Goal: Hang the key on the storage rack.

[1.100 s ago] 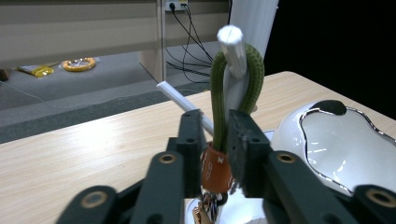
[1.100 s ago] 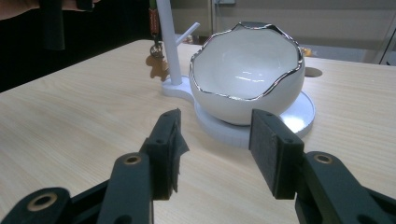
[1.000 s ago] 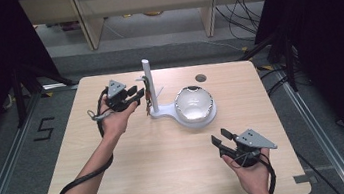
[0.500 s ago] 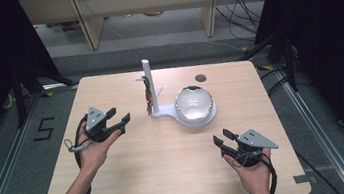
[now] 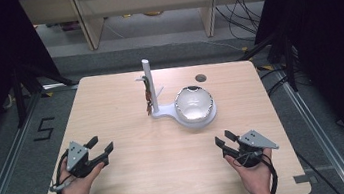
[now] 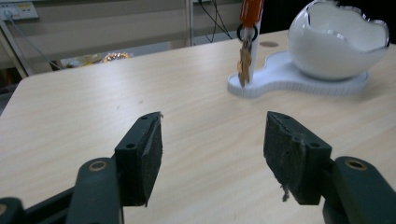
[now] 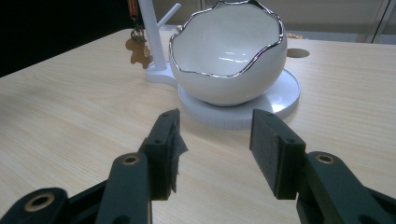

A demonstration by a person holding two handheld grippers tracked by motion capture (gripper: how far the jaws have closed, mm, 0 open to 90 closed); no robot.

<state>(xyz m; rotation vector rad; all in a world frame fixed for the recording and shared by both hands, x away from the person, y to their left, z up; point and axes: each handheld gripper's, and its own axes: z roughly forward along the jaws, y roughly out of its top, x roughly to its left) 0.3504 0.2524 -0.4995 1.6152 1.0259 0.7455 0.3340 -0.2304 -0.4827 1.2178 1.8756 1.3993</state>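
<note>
A white stand (image 5: pixel 162 112) sits at the table's middle back, with an upright post (image 5: pixel 148 80) and a white egg-shaped bowl (image 5: pixel 193 104) on its round base. A keychain (image 5: pixel 148 97) with an orange strap hangs from the post. My left gripper (image 5: pixel 101 144) hovers near the front left of the table, far from the stand. Its jaws have just been opening and stand wide with nothing between them. In the left gripper view (image 6: pixel 212 126) the keychain (image 6: pixel 244 60) and bowl (image 6: pixel 336 44) lie ahead. My right gripper (image 5: pixel 222 138) is open at the front right, facing the bowl (image 7: pixel 229 60).
The light wooden table (image 5: pixel 110 100) has a small dark round hole (image 5: pixel 201 78) behind the bowl. Black frame legs stand at both back corners, and shelving with cables runs along the floor behind.
My left gripper has drawn back from the post and keychain toward the front left and sunk lower, its jaws spreading wider. The keychain stays on the post. The right gripper has kept still.
</note>
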